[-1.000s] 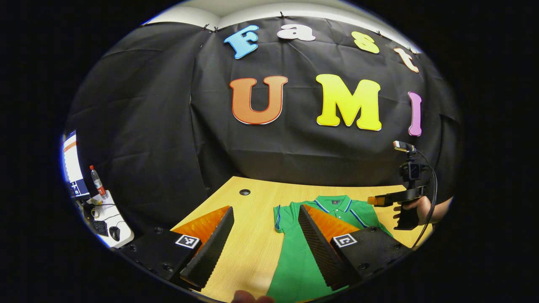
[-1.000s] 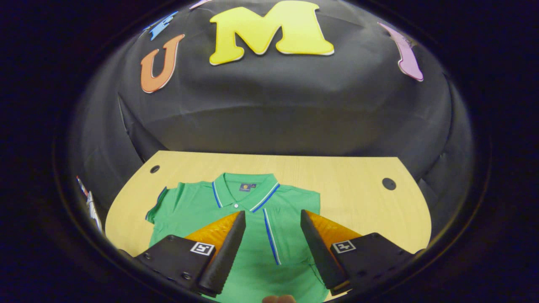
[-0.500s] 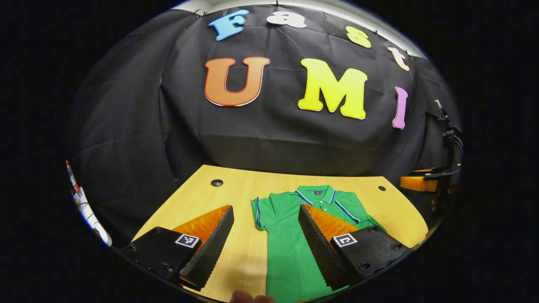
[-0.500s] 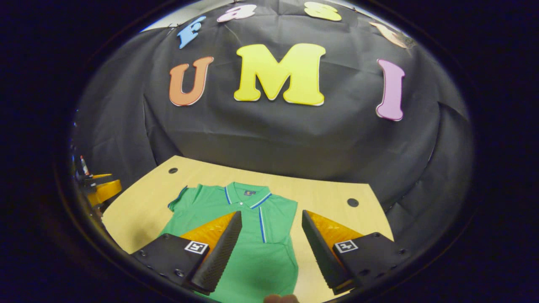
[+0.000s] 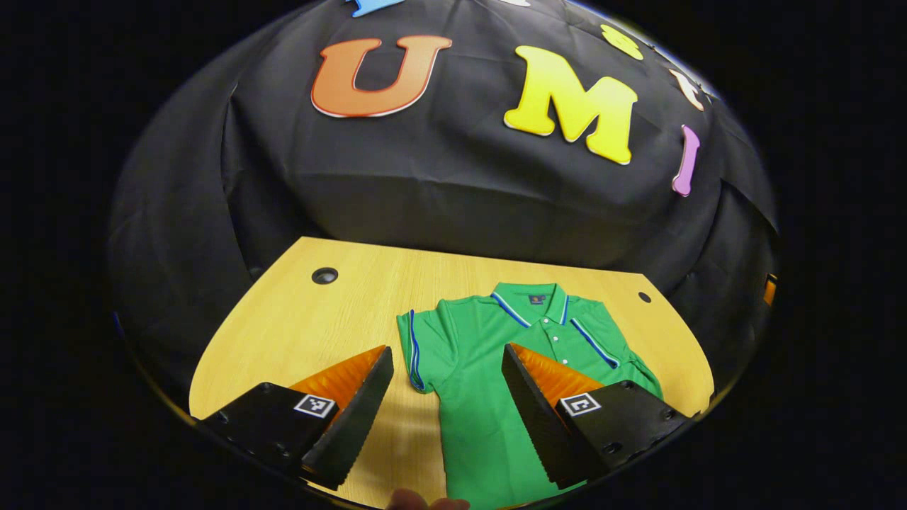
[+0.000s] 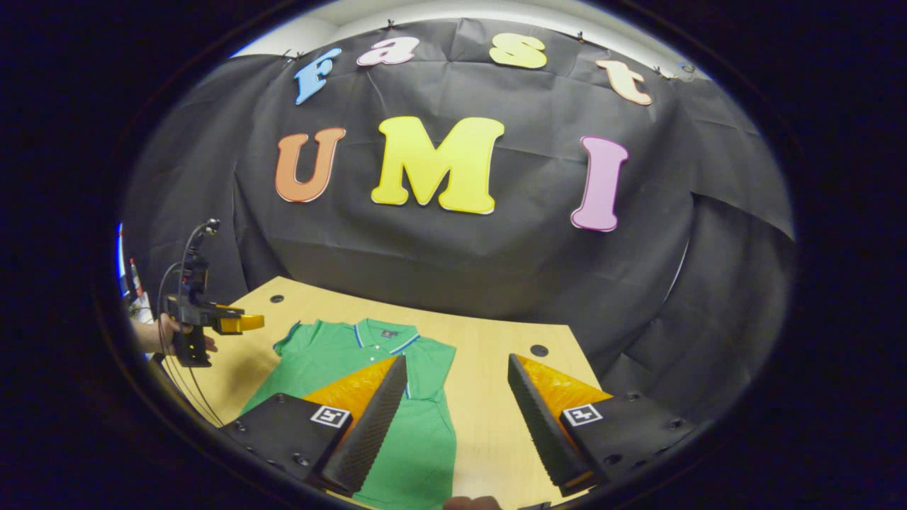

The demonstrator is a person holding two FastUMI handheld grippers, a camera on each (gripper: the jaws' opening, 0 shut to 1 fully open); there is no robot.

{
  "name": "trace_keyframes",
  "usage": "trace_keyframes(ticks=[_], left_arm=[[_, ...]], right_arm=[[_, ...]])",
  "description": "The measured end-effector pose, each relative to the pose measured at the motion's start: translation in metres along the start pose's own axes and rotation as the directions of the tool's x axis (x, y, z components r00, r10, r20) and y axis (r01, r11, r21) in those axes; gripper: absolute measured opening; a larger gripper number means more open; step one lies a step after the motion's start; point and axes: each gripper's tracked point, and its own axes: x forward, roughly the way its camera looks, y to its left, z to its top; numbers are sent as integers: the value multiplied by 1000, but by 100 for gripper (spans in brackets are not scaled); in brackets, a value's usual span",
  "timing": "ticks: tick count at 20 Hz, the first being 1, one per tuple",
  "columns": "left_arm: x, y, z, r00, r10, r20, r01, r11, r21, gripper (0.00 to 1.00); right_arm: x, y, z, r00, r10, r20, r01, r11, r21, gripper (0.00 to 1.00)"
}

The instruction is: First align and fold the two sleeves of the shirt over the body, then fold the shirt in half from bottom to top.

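Green short-sleeved polo shirt [image 5: 496, 368] with blue-and-white collar trim lies flat, front up, collar toward the booth wall, on the light wooden tabletop [image 5: 297, 319]. Right sleeve looks already tucked over the body, giving a straight edge on that side; left sleeve [image 5: 417, 347] lies out to the side, so my read is that it is the next fold.

Left gripper [image 5: 446, 361] hangs above the table, 2 fingers wide apart and empty, the left sleeve between them in that view. This looks like lining up for a pinch.

Right gripper [image 6: 457, 372] is off the shirt's right edge, fingers apart, holding nothing, likely waiting clear.
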Motion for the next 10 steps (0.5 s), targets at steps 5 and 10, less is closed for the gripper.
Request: trace_keyframes(ticks=[5,10], left_arm=[[63,24,-30,995,33,-92,-34,999,-10,99],[100,52,-51,983,103,-154,-98,995,35,99]], right_arm=[[-16,-4,-10,999,-8,-33,8,1000,-12,90],[-15,-15,-20,998,-26,-54,27,999,21,90]])
